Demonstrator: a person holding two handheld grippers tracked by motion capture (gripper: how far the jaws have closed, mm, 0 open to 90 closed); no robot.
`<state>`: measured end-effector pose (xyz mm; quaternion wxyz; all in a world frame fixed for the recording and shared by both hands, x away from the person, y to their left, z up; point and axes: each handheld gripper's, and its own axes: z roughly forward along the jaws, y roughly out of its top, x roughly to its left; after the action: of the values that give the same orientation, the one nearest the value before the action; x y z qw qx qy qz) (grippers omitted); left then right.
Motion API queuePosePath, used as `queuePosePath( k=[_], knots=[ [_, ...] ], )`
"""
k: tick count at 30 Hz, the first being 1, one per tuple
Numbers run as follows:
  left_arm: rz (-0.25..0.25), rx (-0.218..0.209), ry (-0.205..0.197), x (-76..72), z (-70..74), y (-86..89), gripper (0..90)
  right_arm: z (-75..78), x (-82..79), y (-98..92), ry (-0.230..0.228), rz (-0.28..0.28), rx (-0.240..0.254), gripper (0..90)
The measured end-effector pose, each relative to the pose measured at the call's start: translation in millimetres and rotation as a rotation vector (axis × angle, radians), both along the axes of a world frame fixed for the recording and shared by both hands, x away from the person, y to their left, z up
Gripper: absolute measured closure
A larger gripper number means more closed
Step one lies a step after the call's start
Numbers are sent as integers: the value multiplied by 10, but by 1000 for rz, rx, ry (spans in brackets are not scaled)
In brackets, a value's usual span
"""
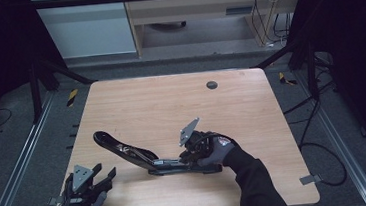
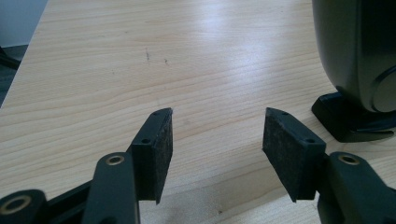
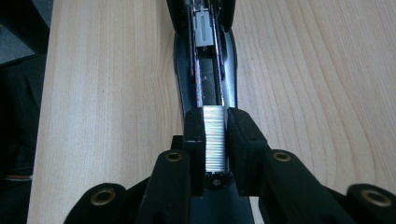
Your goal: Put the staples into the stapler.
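Right gripper view shows the right gripper (image 3: 215,135) with its fingers (image 3: 194,140) closed on a strip of staples (image 3: 215,137), held just above the rear end of the open stapler (image 3: 205,70), whose magazine channel runs away up the frame. High view places the stapler near the middle front of the desk (image 1: 170,99), its top arm swung open toward the left. The left gripper (image 1: 95,178) rests at the front left corner, well apart; its fingers (image 2: 156,149) stand wide with nothing between them.

Risks noted: the strip sits roughly in line with the channel, but any tilt on lowering could catch it on a channel wall and snap it. The stapler is unsupported, so a push could slide it across the desk. Squeezing harder may crumble the strip.
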<state>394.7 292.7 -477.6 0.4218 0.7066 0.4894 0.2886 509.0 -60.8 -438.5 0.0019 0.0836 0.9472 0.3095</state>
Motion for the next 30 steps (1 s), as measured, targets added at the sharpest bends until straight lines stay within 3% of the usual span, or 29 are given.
queuePosePath(
  k=[8, 19, 28, 30],
  knots=[
    [-2, 0, 2, -4, 2, -5, 424, 62, -25, -26, -24, -15, 11, 744],
    [-3, -6, -3, -7, 12, -2, 424, 133, -64, -43, -76, -96, 28, 749],
    [-12, -16, -17, -28, 49, -22, 422, 291, -174, -109, -137, -234, 102, 745],
    [-15, -25, -19, -34, 63, -31, 420, 313, -217, -152, -153, -296, 135, 736]
  ],
)
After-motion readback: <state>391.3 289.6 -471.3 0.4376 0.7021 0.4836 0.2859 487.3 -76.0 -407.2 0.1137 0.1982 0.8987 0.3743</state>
